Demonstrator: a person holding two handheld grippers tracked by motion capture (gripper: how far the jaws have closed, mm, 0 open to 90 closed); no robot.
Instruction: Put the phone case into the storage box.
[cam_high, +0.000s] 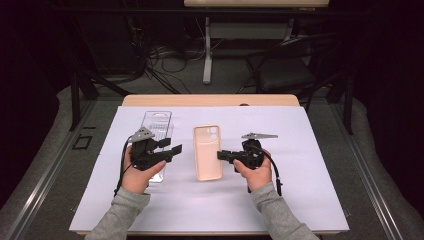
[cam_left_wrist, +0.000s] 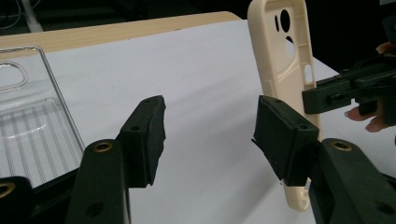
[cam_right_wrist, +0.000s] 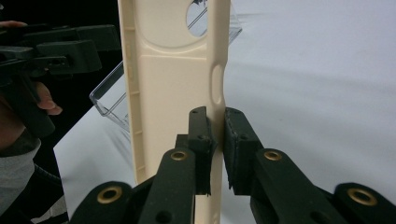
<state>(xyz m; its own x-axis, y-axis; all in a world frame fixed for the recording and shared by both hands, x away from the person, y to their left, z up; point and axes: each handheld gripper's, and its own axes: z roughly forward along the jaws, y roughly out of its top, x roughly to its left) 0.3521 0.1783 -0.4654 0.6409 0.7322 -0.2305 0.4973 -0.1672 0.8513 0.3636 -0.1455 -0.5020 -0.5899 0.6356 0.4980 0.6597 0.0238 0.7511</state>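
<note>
My right claw (cam_right_wrist: 215, 140) is clenched on the side wall of the beige phone case (cam_high: 207, 152) mid-desk. My left claw (cam_left_wrist: 208, 135) gapes released just beside it, nothing between, the clear case (cam_high: 156, 131) lying under that hand.

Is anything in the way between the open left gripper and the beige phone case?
Nothing visible. The left gripper faces the beige phone case across bare white sheet. The right gripper already pinches the case's other edge.
</note>
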